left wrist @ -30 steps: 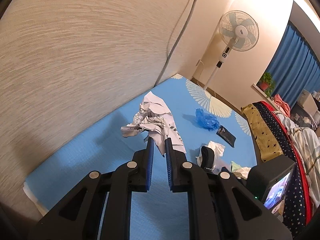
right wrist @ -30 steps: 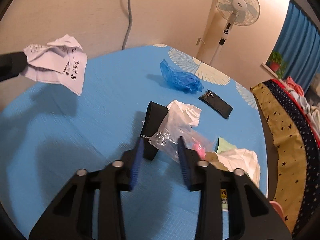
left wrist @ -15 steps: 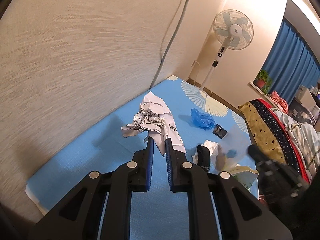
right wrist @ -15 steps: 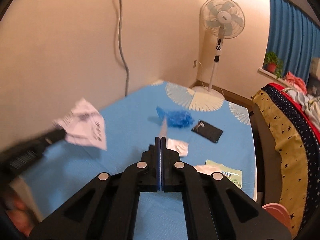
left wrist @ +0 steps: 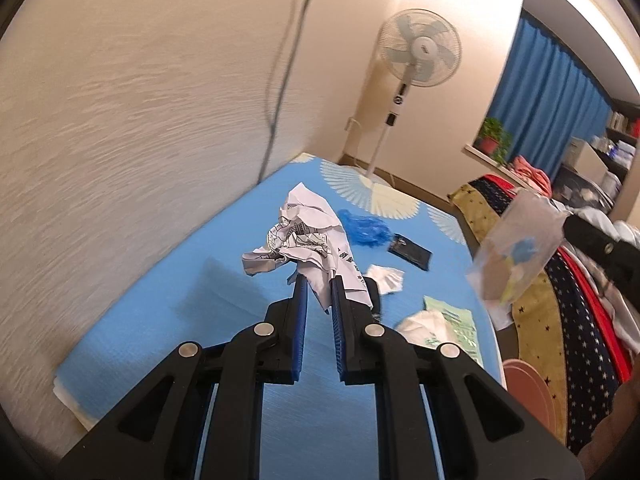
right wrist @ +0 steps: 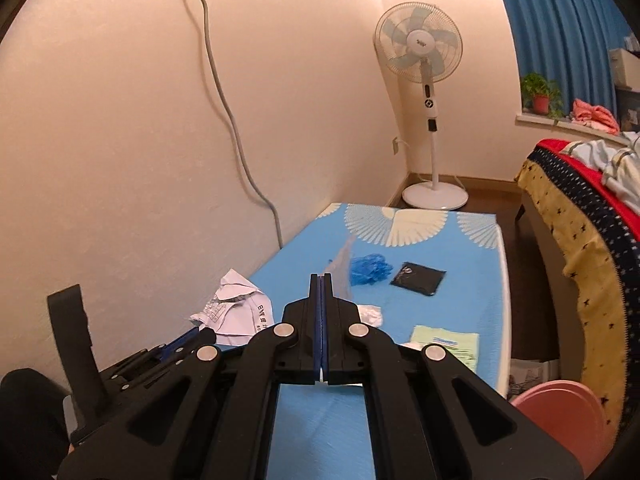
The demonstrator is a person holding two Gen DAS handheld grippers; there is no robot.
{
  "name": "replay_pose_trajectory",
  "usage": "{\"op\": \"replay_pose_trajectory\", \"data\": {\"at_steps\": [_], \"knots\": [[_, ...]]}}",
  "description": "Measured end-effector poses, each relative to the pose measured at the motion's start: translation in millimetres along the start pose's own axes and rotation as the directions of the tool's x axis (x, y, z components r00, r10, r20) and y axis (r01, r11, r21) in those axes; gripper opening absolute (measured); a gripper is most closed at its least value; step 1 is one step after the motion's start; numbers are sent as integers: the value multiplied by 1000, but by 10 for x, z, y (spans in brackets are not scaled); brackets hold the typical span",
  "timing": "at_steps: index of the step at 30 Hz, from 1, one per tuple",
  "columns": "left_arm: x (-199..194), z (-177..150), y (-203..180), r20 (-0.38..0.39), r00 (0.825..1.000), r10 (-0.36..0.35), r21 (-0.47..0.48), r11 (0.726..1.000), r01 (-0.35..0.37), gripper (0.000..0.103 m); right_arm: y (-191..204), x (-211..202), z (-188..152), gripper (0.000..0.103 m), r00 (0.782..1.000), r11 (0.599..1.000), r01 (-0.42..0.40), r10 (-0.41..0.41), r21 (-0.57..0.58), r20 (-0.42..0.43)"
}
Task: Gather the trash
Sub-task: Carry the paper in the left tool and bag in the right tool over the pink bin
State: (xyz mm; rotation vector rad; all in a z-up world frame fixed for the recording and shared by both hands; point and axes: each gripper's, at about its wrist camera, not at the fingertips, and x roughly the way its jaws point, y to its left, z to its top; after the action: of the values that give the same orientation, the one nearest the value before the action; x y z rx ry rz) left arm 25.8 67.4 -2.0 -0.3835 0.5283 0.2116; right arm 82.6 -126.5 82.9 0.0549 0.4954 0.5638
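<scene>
Now clamped on crumpled paper (left wrist: 308, 236) in left gripper (left wrist: 318, 284), clear plastic bag (left wrist: 516, 256) pinched in shut right gripper (right wrist: 321, 280), both aloft over blue mat (right wrist: 460, 292); pink bin (right wrist: 560, 412) low right (probably drop point), nearer right hand.

R claw (right wrist: 320, 280) pinching clear plastic bag (right wrist: 340, 266) above blue mat (right wrist: 472, 280).
</scene>
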Motion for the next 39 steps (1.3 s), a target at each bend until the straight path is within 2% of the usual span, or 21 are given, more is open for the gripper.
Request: {"op": "replay_pose_trajectory", "data": {"at_steps": [7,13,19,27,34,39], "knots": [[-78,-70,-224,-4,998,-60,73,995,61,12,-201,-435,9,0,997,997,76,-76,21,7],[-97,-130,-473,-12,994,-110,130,985,110,12,-465,-753,-38,0,984,983,178,-178,51,1],[-131,-244,-755,-23,986,-164,189,968,165,12,-776,-1095,-169,0,958,953,282,-285,111,10],[-141,-457,-1135,-60,969,-240,253,935,248,12,-1177,-1251,-370,0,923,908,380,-386,177,-2],[-113,-645,-1502,-97,947,-308,312,894,322,12,-1467,-1343,-520,0,880,856,468,-475,220,-21],[-43,-804,-1742,-137,928,-346,334,866,373,12,-1600,-1351,-600,0,859,829,506,-510,239,-46]]}}
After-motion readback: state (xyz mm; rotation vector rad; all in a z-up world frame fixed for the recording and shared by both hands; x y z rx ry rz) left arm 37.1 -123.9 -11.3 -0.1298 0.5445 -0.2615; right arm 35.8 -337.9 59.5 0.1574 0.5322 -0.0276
